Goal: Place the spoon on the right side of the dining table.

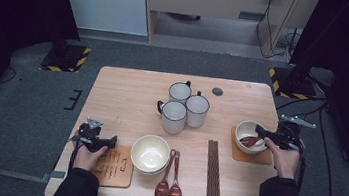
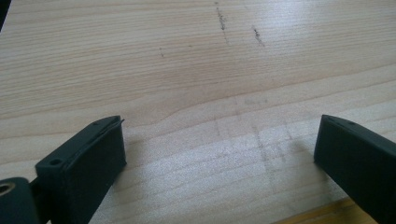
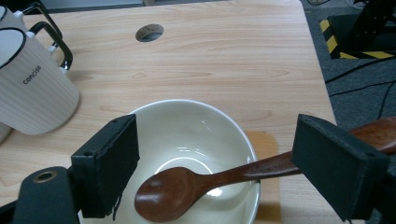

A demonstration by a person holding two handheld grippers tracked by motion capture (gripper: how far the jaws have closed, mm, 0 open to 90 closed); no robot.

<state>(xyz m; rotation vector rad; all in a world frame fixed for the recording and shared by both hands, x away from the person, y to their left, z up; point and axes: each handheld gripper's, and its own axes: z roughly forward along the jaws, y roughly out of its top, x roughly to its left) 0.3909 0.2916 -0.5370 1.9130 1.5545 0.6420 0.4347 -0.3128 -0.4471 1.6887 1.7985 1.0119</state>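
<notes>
Table (image 3: 224,56): spoon (image 3: 187,186) in bowl (image 3: 187,126), between open jaws.

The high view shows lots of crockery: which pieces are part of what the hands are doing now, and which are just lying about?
In use:
right gripper, jaws open
wooden spoon lying in the bowl
bowl on its coaster

Lying about:
three mugs
stacked bowls
two spoons
chopsticks
wooden board
left gripper, open over the bare table
</notes>
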